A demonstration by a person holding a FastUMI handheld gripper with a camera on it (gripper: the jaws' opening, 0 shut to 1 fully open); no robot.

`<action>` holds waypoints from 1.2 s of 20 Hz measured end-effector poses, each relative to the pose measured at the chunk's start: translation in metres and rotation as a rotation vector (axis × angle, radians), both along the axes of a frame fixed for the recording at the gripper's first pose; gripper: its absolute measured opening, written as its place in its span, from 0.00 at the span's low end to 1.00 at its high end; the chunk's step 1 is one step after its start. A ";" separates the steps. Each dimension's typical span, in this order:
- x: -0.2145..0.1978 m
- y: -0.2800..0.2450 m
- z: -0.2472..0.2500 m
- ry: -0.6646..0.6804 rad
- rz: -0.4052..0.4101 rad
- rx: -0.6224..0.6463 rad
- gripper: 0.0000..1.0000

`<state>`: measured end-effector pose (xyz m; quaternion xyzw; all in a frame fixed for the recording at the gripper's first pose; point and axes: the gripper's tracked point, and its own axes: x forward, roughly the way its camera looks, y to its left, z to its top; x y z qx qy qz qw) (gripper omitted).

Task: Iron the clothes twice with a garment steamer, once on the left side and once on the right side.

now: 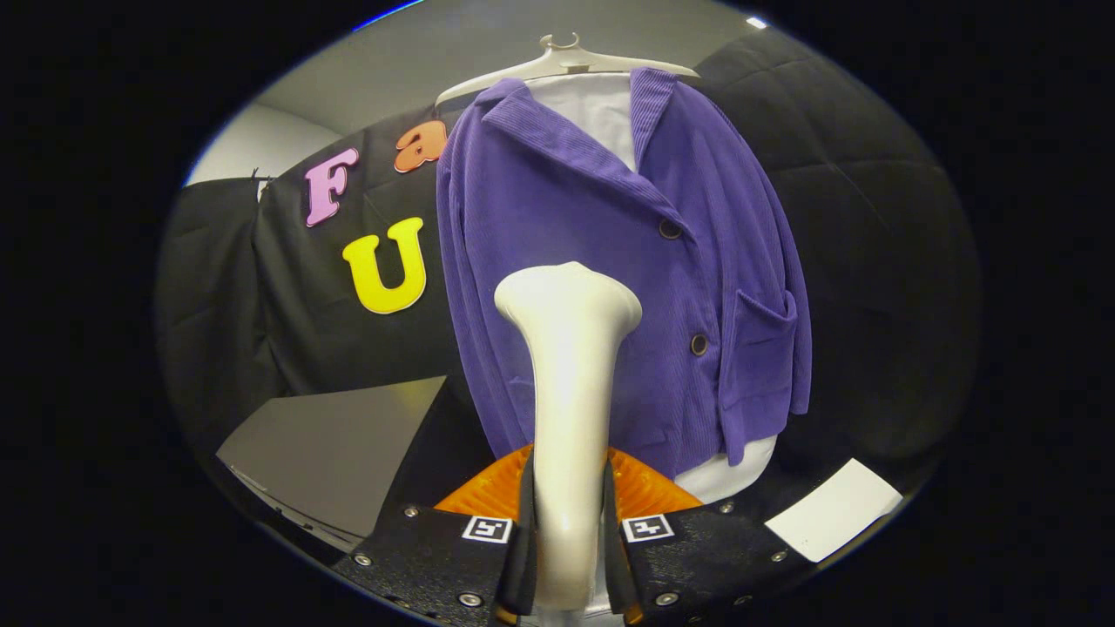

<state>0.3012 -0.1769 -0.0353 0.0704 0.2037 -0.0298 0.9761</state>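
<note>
In the gripper view, the gripper [568, 531] is clamped on the white garment steamer [568, 374], both fingers pressing its handle, with its flared head rising just ahead of them. Beyond the head, a purple corduroy jacket [610, 261] hangs on a white hanger [566, 61] over a white garment [592, 109], buttons to the steamer's right. A white sheet [832, 509] lies near right.

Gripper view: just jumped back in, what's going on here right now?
The gripper is shut on the handle of a garment steamer, both fingers pressing its sides. The steamer's head points up at a purple jacket that hangs on a hanger over a white board. The head sits in front of the jacket's lower middle, near the button line; whether it touches the cloth cannot be told. A white sheet of paper lies off to the side, below the jacket's pocket.
</note>
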 end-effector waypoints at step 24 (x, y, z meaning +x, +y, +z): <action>-0.081 -0.002 -0.151 0.233 -0.049 0.057 0.32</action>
